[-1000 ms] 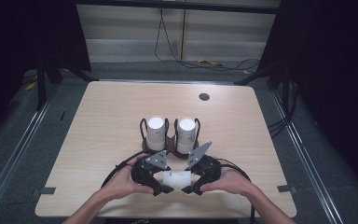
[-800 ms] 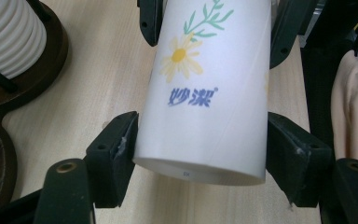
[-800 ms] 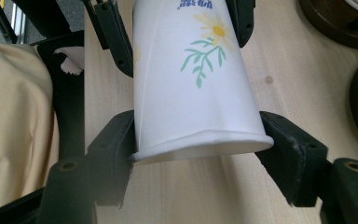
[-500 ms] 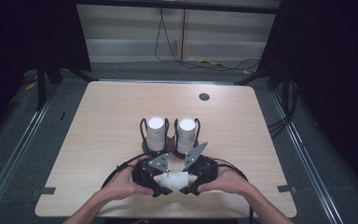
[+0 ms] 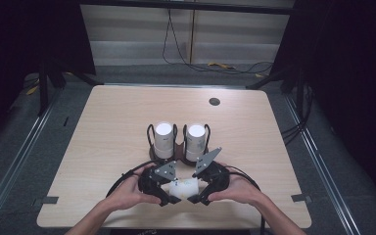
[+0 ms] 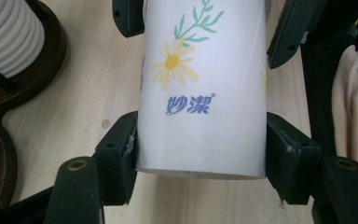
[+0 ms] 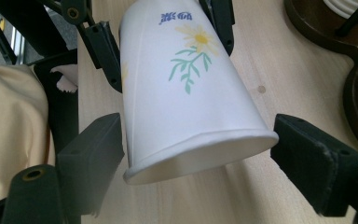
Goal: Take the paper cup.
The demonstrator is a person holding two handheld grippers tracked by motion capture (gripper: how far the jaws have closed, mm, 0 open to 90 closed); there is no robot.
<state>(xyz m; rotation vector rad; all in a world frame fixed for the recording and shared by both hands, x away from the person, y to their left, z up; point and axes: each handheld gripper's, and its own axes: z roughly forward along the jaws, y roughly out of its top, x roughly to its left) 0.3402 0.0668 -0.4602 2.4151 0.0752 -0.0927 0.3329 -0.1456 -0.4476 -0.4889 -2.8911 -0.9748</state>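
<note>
A white paper cup printed with a daisy lies on its side just above the table's near edge, held between both grippers. In the left gripper view my left gripper has its pads pressed on both sides of the cup at its base end. In the right gripper view my right gripper meets the cup at its wide rim, with a pad touching each side. From above, the left gripper and right gripper face each other, a hand behind each.
Just beyond the grippers a dark wooden holder with black wire uprights carries two stacks of white cups. A small black disc lies far back on the light wooden table. Dark floor surrounds the table.
</note>
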